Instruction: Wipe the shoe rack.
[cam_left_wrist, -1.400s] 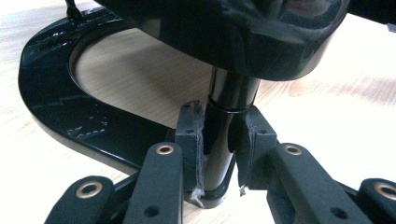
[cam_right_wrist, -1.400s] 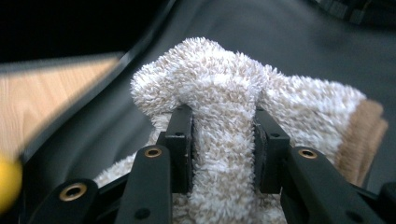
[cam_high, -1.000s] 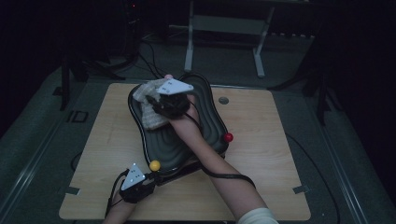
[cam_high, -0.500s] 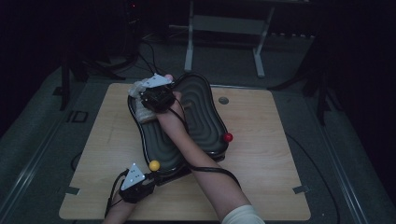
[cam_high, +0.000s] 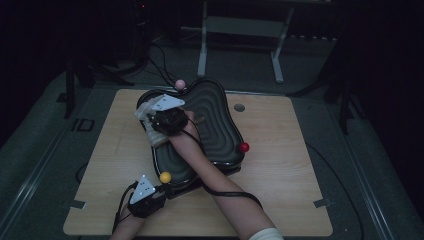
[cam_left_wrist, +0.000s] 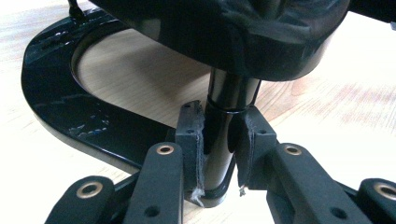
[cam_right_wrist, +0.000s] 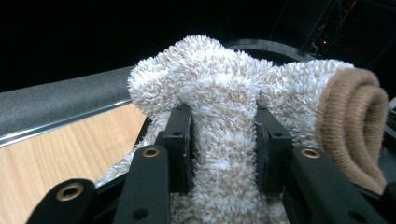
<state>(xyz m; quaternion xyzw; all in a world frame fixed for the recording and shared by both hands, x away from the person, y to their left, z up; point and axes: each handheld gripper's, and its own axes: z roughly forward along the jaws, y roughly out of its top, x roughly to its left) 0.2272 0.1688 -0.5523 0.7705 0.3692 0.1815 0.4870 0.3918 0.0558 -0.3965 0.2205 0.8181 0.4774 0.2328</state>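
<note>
- The left gripper (cam_left_wrist: 219, 154), at the near edge of the pale wooden table (cam_high: 300, 175), has its black jaws clenched on the glossy black upright post (cam_left_wrist: 226, 121) of a stand, one pad pressed on each side of it.
- Directly beneath those fingers (cam_left_wrist: 191, 140) the post meets the glossy black curved base ring (cam_left_wrist: 60, 107), which sweeps away to the left of the jaws and lies flat on the wood.
- Straight above the fingers sits the dark underside of the black wavy-ridged tray (cam_left_wrist: 224, 32), borne on the post.
- In the high view, a small yellow ball (cam_high: 165, 177) sits on the tray rim just beyond the left gripper (cam_high: 147, 197).
- Further off, the right gripper (cam_right_wrist: 224, 140) grasps a fluffy white cloth with a rolled tan knitted edge (cam_right_wrist: 224, 93); a thick fold of it is pinched between the two pads and bulges over the fingertips (cam_right_wrist: 180, 135).
- The tan roll (cam_right_wrist: 352, 126) lies to the right of those fingers.
- From above, the right gripper (cam_high: 162, 116) and the cloth (cam_high: 147, 117) are over the far left part of the tray (cam_high: 215, 120), the cloth draped across its rim.
- A red ball (cam_high: 243, 147) sits on the tray's right rim, well apart from the right gripper; a pink ball (cam_high: 179, 84) sits at the far rim, beyond it.
</note>
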